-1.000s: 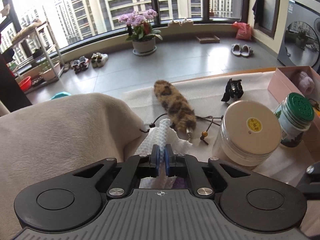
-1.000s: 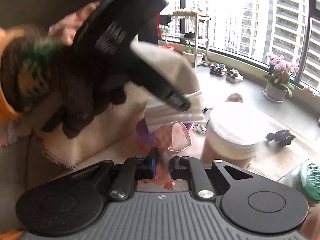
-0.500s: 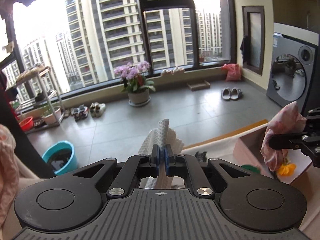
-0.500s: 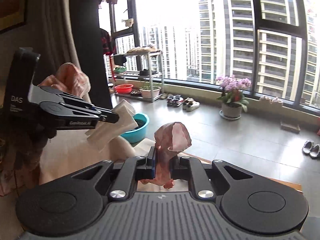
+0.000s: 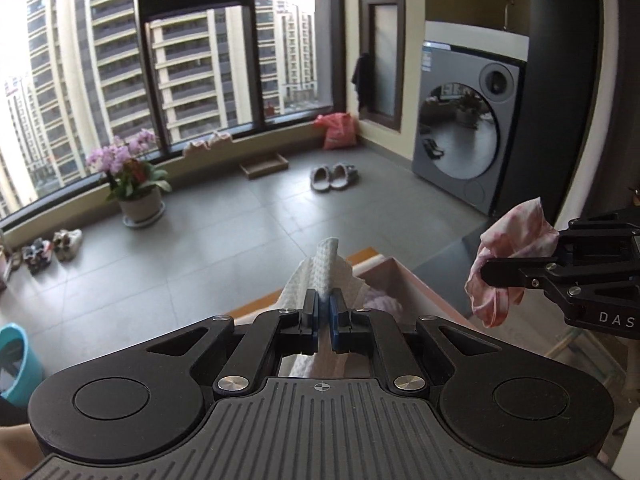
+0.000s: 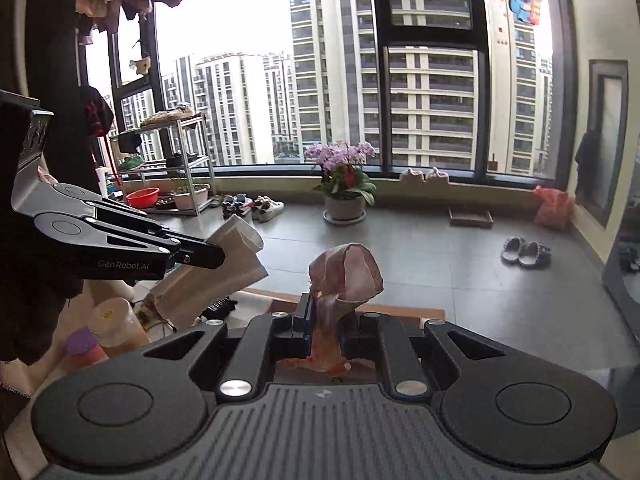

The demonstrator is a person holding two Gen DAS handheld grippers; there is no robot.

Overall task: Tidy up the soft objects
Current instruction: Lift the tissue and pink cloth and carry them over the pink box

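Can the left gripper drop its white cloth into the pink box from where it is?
Probably yes. The left gripper is shut on the white cloth, and the open pink box lies just ahead and below it. Nothing sits between them; the right gripper, holding a pink cloth, stays off to the side.

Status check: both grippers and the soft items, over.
Left gripper shut on white waffle cloth. Right gripper shut on pink cloth. Pink box below left, nothing blocking.

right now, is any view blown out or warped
Left wrist view: sky at upper left blown out, window frames bowed by the fisheye, white waffle cloth in the left gripper sharp. Right wrist view: sky washed out, pink crumpled cloth backlit, left edge dark.
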